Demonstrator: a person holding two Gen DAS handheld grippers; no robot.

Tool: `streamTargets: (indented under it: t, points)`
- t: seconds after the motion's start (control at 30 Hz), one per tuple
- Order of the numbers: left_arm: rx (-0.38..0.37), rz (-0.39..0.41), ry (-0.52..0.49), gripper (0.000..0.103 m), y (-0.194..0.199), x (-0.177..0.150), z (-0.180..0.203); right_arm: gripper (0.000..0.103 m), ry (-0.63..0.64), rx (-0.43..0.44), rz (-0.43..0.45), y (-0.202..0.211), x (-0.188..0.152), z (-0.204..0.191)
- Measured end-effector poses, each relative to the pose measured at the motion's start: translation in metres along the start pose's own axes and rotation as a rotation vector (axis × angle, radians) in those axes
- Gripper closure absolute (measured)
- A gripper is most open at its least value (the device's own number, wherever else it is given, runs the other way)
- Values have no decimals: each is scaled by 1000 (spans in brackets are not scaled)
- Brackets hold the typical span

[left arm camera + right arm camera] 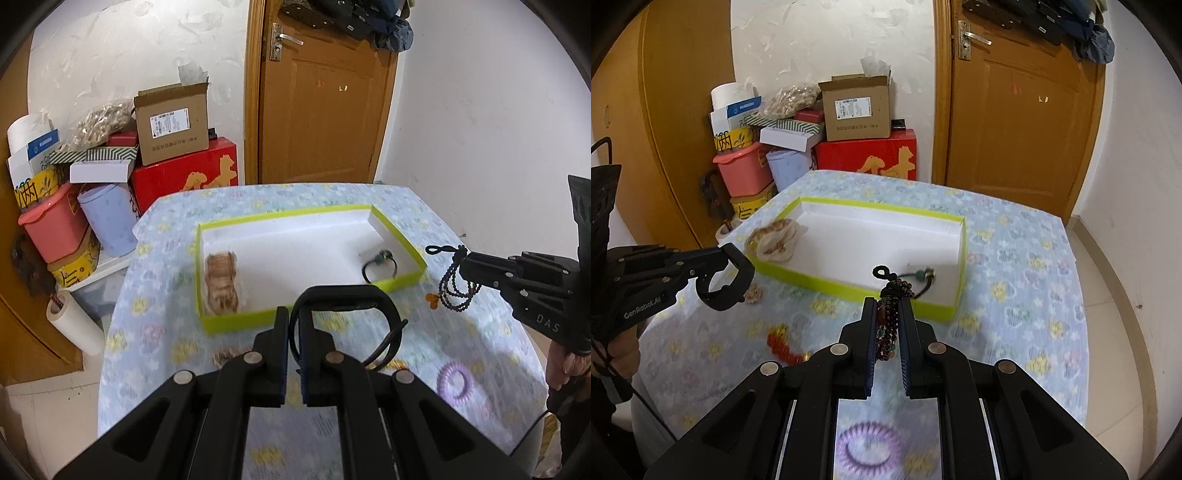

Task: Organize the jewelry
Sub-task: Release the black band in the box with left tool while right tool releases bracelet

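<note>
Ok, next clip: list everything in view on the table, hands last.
tray: 1, lime rim, white inside, table centre
beige bead pile: 1, tray's left end
cord bracelet: 1, black, tray's right end
spiral hair tie: 1, purple, near table edge
red beads: 1, on cloth
black band: 1, in left gripper
dark bead strand: 1, in right gripper
</note>
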State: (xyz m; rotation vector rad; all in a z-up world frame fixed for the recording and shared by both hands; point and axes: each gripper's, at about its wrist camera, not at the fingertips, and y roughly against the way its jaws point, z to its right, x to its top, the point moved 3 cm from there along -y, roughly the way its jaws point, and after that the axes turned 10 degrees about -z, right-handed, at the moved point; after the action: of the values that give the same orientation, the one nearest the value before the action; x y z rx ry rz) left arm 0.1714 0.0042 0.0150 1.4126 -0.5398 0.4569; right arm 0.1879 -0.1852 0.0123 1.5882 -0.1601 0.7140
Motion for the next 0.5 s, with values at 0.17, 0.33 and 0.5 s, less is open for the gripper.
streamTargets:
  t: [0.17, 0.33, 0.5]
  points:
    - [25, -8, -3, 98, -13, 23, -11, 92, -15, 20, -2, -13, 20, 11]
    - [42, -17, 5, 98, -28, 47, -23, 92, -23, 28, -9, -31, 39, 20]
    - [58, -38, 7, 98, -49, 66, -33, 92, -26, 33, -24, -52, 54, 29]
